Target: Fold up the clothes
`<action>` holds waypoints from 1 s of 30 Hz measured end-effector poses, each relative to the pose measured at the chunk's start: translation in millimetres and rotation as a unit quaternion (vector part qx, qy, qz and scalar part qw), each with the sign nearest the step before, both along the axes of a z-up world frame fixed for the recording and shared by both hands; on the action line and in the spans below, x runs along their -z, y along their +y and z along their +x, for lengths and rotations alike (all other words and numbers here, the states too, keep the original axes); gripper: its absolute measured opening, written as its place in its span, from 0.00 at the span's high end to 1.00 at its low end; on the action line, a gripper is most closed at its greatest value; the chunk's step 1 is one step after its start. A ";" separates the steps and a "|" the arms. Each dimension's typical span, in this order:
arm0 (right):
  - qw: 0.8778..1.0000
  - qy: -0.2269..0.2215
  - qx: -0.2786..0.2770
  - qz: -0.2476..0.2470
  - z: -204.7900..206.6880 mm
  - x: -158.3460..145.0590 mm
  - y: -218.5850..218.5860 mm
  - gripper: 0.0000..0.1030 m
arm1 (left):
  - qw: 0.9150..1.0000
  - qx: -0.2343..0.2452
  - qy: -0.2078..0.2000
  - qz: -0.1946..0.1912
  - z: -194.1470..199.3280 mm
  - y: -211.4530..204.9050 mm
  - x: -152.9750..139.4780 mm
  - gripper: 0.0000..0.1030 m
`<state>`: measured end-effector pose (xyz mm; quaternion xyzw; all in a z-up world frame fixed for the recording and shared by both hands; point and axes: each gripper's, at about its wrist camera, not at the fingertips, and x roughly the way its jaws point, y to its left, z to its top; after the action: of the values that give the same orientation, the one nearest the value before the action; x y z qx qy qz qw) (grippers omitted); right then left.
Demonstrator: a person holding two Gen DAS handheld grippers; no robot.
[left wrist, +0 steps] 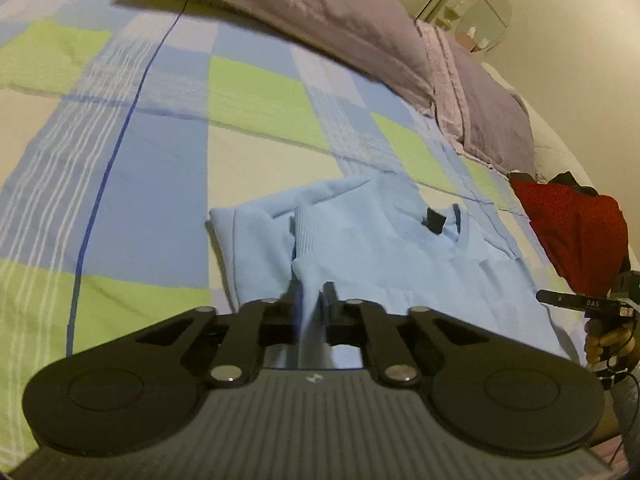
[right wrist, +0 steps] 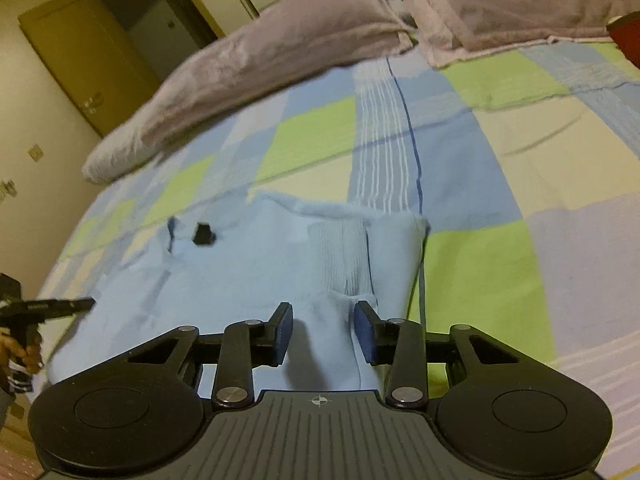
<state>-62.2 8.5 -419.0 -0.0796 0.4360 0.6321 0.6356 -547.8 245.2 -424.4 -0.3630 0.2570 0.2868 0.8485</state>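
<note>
Left wrist view has the left gripper [left wrist: 310,296] clamped on a raised fold of the light blue sweater [left wrist: 400,256], its jaws pinched together with cloth between them. The sweater lies on the checked bedspread [left wrist: 160,160], partly folded, its ribbed cuff [left wrist: 306,232] laid over the body and its collar with a dark label [left wrist: 435,220] farther off. Wide bare bedspread stretches beyond and to the left of it; a purple quilt [left wrist: 340,20] bounds the far edge.

Only this view shows a red garment [left wrist: 576,232] just beside the sweater's right edge, and the other tool with a hand [left wrist: 608,340] at the frame's right margin, cut off.

Right wrist view has the right gripper [right wrist: 324,320] with jaws apart, a ridge of sweater [right wrist: 248,272] standing between the blue pads [right wrist: 367,330]; whether they touch it is hard to tell. A wooden door [right wrist: 88,56] shows only here. At its left margin, a blurred hand [right wrist: 20,348] holds the other tool.
</note>
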 end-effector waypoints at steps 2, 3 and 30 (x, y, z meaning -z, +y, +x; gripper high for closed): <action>1.000 -0.012 0.005 0.007 -3.0 -3.1 -0.7 0.92 | 1.000 0.000 -0.006 0.020 -1.6 -4.8 -5.9 0.97; 1.000 -0.017 0.007 0.015 -3.8 -5.9 -1.9 0.92 | 0.999 0.000 -0.009 0.031 -2.5 -7.3 -9.0 0.98; 0.996 0.073 0.041 0.026 39.8 -3.6 42.3 0.96 | 0.992 -0.100 -0.077 -0.022 0.1 46.9 15.0 0.82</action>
<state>-22.4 50.7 -415.5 0.0012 0.4675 0.6204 0.6297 -547.7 292.1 -439.4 -0.4266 0.1595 0.3357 0.8245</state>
